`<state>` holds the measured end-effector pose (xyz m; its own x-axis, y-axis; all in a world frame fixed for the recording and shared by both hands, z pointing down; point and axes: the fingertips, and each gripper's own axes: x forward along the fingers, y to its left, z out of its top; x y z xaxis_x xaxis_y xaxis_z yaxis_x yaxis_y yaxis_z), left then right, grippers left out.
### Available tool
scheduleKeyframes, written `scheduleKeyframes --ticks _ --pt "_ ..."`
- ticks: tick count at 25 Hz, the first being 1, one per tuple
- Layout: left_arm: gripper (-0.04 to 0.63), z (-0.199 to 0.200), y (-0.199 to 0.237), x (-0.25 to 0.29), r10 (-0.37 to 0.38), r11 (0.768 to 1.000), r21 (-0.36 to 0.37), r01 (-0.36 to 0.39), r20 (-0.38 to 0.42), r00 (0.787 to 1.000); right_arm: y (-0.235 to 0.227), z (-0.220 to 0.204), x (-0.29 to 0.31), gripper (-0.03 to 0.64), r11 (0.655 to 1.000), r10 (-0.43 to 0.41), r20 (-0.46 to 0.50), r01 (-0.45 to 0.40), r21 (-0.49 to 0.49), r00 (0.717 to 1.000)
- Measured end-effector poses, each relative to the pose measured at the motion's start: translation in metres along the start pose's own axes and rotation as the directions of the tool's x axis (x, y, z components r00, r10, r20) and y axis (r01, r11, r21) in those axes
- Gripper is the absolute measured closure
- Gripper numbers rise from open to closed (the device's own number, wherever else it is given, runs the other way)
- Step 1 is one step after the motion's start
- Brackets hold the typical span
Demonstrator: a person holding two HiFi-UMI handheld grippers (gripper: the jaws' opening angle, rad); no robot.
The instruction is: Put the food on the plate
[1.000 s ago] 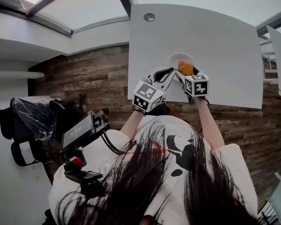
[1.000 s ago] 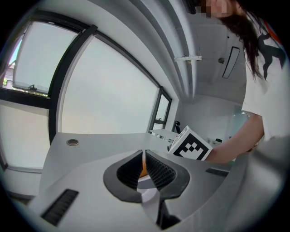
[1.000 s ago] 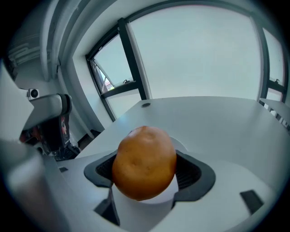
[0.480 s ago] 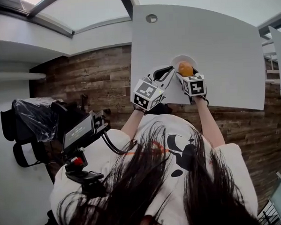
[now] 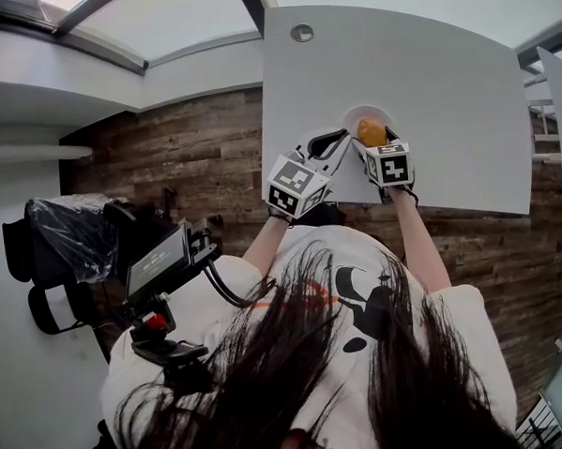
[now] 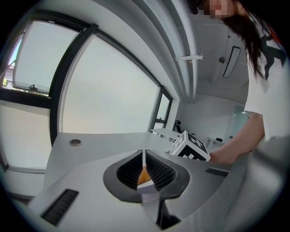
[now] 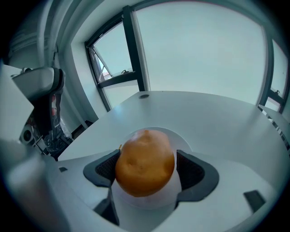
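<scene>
Right gripper (image 5: pixel 374 145) and its marker cube (image 5: pixel 390 164) sit slightly farther up the table (image 5: pixel 443 88) than 0.5 s ago. The orange fruit (image 7: pixel 145 161) has gone w/ them, while the left gripper (image 6: pixel 144 165) has barely shifted.

R gripper is clamped on the fruit: dark ribbed pads press its left and right sides, and the fruit bulges above and in front of them. The white plate (image 7: pixel 181 138) lies directly under it, its rim showing as a pale arc behind and to both sides of the fruit. In the head view the fruit covers the plate's near half, approx. at the table's near edge.

L gripper's jaws are drawn almost together, w/ only a thin slit left between the pads. Through that slit show a sliver of orange and a bit of white plate. In the head view its tips lie just beside the plate's left rim; whether they touch it is unclear. Its own marker cube (image 5: pixel 293 186) hangs over the table's near edge, close to the R one.

A round grommet (image 5: pixel 301 33) is set in the table's far side, well apart from the plate. The person's forearm (image 6: pixel 240 145) reaches in behind the R cube. Wood-plank floor (image 5: pixel 184 158) lies left of the table.
</scene>
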<state>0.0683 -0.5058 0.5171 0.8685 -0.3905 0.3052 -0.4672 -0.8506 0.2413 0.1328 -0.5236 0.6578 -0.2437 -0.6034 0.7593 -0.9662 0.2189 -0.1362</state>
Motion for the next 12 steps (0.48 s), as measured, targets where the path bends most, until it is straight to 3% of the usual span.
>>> scheduleKeyframes --ticks 5,12 --pt "0.588 0.0 -0.003 0.0 -0.005 1.0 -0.008 0.005 -0.001 1.0 0.001 0.015 -0.012 0.245 1.0 0.002 0.052 -0.003 0.019 0.999" --pt "0.589 0.009 -0.008 -0.006 -0.007 1.0 -0.019 0.007 0.024 1.0 0.002 0.037 -0.062 0.247 0.986 0.007 0.248 -0.048 0.16 0.969"
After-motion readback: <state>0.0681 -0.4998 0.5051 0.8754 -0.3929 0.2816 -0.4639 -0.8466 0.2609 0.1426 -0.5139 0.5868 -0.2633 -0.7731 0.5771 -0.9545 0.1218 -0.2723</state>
